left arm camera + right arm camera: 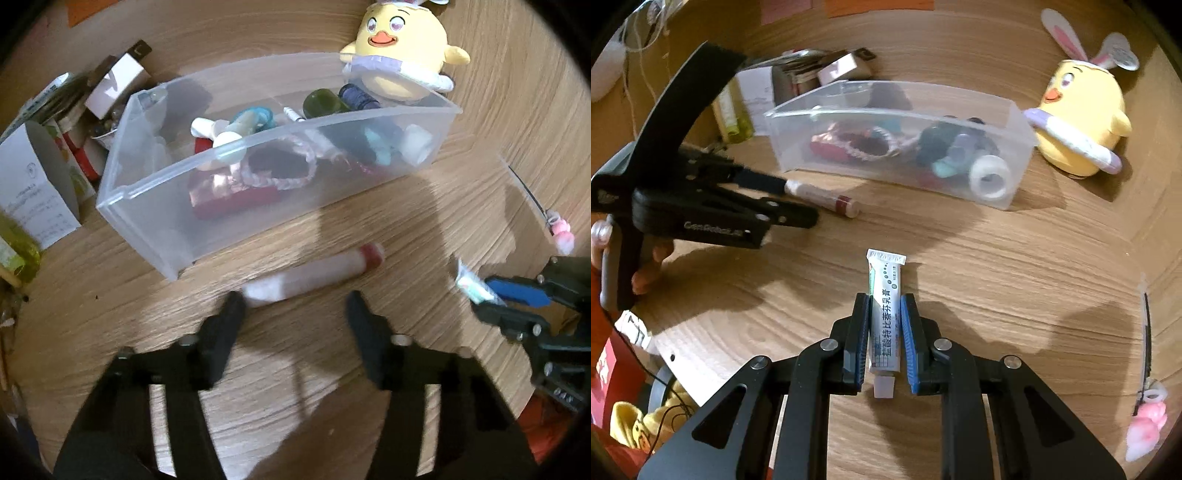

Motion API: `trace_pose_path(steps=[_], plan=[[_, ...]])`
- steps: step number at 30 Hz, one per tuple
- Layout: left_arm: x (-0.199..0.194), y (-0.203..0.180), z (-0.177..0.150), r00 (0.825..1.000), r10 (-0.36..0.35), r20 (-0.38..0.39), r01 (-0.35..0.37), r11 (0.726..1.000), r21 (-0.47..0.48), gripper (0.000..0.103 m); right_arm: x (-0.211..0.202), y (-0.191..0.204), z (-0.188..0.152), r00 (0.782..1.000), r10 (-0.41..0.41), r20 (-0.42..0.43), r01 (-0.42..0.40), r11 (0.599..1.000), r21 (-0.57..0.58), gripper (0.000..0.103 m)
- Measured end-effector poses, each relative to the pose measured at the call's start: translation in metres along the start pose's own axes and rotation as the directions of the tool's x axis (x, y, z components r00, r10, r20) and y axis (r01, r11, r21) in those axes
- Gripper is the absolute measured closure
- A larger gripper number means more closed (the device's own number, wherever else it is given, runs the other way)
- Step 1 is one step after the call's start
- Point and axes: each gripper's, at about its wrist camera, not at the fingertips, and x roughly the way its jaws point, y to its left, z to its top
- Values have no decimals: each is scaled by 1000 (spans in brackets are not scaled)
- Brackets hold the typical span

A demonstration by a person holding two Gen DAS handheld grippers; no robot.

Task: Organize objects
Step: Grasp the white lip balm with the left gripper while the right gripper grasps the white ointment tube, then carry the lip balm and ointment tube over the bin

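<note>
Your right gripper (884,332) pinches a small white tube (884,321) just above the wooden table (997,277). Your left gripper (295,306) stands spread around one end of a white marker (314,275) lying just beside the clear bin (155,221).

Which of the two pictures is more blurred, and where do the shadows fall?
Left wrist view: motion blur smears the white stick and the clear bin; gripper shadows cross the table. Right wrist view: sharper, print on the tube is readable; shadows lie under both grippers.
</note>
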Motion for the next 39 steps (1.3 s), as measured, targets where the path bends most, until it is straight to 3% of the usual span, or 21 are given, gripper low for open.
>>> trace_pose_path(steps=[3, 8, 10, 12, 17, 19, 21, 23, 28, 32, 39], plan=[[-6, -4, -5, 1000, -17, -1, 17, 1000, -7, 77, -3, -11, 5, 1000, -10, 14, 10, 1000, 18, 88], [-23, -18, -9, 1000, -21, 23, 20, 1000, 20, 76, -7, -25, 13, 999, -18, 38, 17, 999, 36, 88], [-30, -21, -5, 999, -14, 44, 12, 999, 43, 67, -8, -30, 16, 999, -17, 43, 15, 999, 44, 88], [-32, -25, 1, 998, 5, 70, -9, 998, 59, 43, -9, -35, 19, 999, -6, 48, 3, 998, 60, 88], [-11, -30, 15, 999, 11, 43, -15, 995, 96, 41, -13, -44, 27, 997, -15, 76, 8, 996, 87, 88], [0, -33, 19, 1000, 10, 22, -12, 995, 101, 45, -16, -48, 32, 995, -24, 92, 16, 996, 93, 88], [9, -34, 21, 1000, -6, -2, 6, 995, 101, 58, -19, -50, 36, 994, -28, 106, 17, 995, 97, 88], [9, -34, 20, 1000, -21, 2, 20, 995, 96, 63, -22, -52, 40, 992, -29, 119, 18, 995, 98, 88], [4, -34, 9, 999, -30, 21, 29, 997, 74, 89, -26, -50, 55, 988, -37, 149, 24, 996, 87, 88], [-6, -31, -3, 998, 0, 60, -2, 999, 33, 89, -28, -48, 68, 983, -38, 177, 25, 997, 75, 88], [-44, -13, -10, 984, 6, 178, 6, 998, -63, 89, -35, -44, 91, 973, -32, 229, 20, 998, 55, 91]])
